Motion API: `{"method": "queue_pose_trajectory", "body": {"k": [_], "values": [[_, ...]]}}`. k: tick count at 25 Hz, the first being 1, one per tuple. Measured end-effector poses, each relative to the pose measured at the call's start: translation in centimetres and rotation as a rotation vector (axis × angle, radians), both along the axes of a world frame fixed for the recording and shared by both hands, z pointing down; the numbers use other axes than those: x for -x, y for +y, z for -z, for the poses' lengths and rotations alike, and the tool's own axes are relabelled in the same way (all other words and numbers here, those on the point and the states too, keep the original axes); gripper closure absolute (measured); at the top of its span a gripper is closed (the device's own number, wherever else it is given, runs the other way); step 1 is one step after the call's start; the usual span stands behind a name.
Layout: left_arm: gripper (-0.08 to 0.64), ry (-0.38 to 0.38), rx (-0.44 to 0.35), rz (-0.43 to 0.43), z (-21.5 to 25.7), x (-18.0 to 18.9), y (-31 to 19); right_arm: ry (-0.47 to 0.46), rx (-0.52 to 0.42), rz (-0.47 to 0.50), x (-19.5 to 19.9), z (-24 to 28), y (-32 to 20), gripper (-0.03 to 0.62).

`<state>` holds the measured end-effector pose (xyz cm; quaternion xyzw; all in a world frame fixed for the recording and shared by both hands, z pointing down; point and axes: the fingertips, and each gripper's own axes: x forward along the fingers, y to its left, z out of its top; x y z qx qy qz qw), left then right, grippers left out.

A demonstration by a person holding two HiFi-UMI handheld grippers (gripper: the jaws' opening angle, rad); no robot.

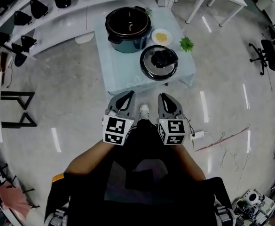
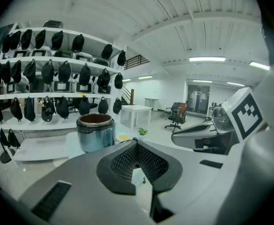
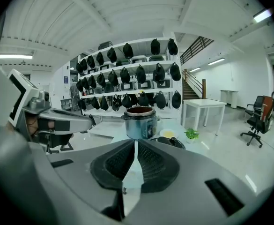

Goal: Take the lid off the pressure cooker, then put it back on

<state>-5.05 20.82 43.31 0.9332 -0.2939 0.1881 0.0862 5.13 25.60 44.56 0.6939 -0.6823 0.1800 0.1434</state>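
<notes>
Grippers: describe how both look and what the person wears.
Both the left gripper and right gripper are pale grey moulded shells tapering forward, with black grid-textured fingers and a white cube bearing black square markers. The person wears black clothing.

Glossy grey floor (image 1: 71, 126), white shelves (image 2: 57, 95), office chair (image 1: 270, 51)

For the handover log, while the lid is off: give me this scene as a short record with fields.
cooker: pressure cooker, open, at the far end of the table
lid: lid off, lying flat on the table, near right of the cooker
other items: plate with yellow food and a green plant, both to the cooker's right
left gripper: left gripper, jaws shut, empty, short of the table
right gripper: right gripper, jaws shut, empty, short of the table
stage: lid removed, not yet put back
</notes>
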Motion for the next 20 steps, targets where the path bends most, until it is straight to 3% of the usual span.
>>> {"method": "queue_pose_trajectory", "body": {"k": [14, 20], "values": [[0.552, 0.013, 0.000, -0.036, 0.4, -1.3, 2.5, 0.015, -0.002, -0.008, -0.6, 0.4, 2.3, 0.555], [0.552, -0.010, 0.025, -0.004, -1.2, -3.3, 1.5, 0.045, 0.000, 0.073, -2.0, -0.2, 0.5, 0.555]]}}
